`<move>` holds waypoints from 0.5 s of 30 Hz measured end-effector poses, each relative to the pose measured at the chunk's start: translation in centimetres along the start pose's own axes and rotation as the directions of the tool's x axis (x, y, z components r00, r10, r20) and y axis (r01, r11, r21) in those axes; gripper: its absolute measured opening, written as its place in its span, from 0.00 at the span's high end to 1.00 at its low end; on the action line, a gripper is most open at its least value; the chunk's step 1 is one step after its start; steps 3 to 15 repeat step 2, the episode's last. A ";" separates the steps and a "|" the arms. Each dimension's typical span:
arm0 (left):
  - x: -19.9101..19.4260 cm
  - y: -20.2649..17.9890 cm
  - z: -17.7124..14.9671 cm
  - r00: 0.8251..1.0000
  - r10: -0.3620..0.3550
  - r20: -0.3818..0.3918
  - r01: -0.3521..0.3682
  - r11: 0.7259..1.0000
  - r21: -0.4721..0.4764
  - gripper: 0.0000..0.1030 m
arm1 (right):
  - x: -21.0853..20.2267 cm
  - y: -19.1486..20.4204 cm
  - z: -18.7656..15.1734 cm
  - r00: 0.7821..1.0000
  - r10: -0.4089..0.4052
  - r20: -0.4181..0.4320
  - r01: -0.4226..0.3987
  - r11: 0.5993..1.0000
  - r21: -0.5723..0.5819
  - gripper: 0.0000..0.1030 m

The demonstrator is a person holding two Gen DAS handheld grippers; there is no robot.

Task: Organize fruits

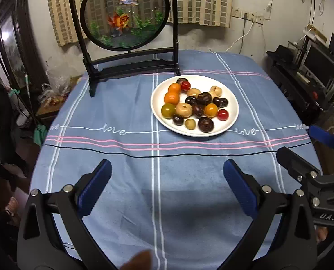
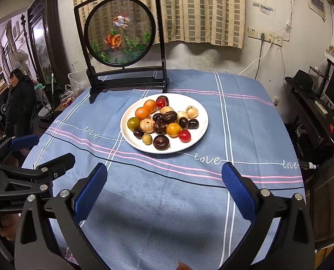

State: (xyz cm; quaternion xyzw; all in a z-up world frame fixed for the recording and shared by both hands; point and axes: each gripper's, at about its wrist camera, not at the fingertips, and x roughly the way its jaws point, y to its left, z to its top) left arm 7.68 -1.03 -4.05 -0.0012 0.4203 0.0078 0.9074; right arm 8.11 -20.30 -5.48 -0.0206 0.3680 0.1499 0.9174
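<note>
Fruits (image 1: 195, 104) heaped on plate (image 1: 231, 117) – plate on tablecloth (image 1: 122, 157), screen stand (image 1: 131, 67) behind-left.

We noted bare cloth across the near worktop (image 1: 122, 168), open between both grippers and the plate (image 1: 158, 112). The left gripper (image 1: 167, 180) and right gripper (image 2: 164, 180) hung side by side with jaws spread wide, empty. The fruits (image 1: 196, 103) crowded the plate, touching one another. The framed fish screen (image 1: 124, 13) stood just behind the plate, blocking the far side.
</note>
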 end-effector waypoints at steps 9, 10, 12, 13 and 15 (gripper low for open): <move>0.1 0.8 0.0 0.997 -0.074 -0.010 0.074 0.996 -0.040 0.02 | -0.1 -0.2 0.0 1.000 0.005 0.001 -0.005 1.000 0.005 0.01; 0.1 0.8 0.0 0.997 -0.074 -0.010 0.074 0.996 -0.040 0.02 | -0.1 -0.2 0.0 1.000 0.005 0.001 -0.005 1.000 0.005 0.01; 0.1 0.8 0.0 0.997 -0.074 -0.010 0.074 0.996 -0.040 0.02 | -0.1 -0.2 0.0 1.000 0.005 0.001 -0.005 1.000 0.005 0.01; 0.1 0.8 0.0 0.997 -0.074 -0.010 0.074 0.996 -0.040 0.02 | -0.1 -0.2 0.0 1.000 0.005 0.001 -0.005 1.000 0.005 0.01; 0.1 0.8 0.0 0.997 -0.074 -0.010 0.074 0.996 -0.040 0.02 | -0.1 -0.2 0.0 1.000 0.005 0.001 -0.005 1.000 0.005 0.01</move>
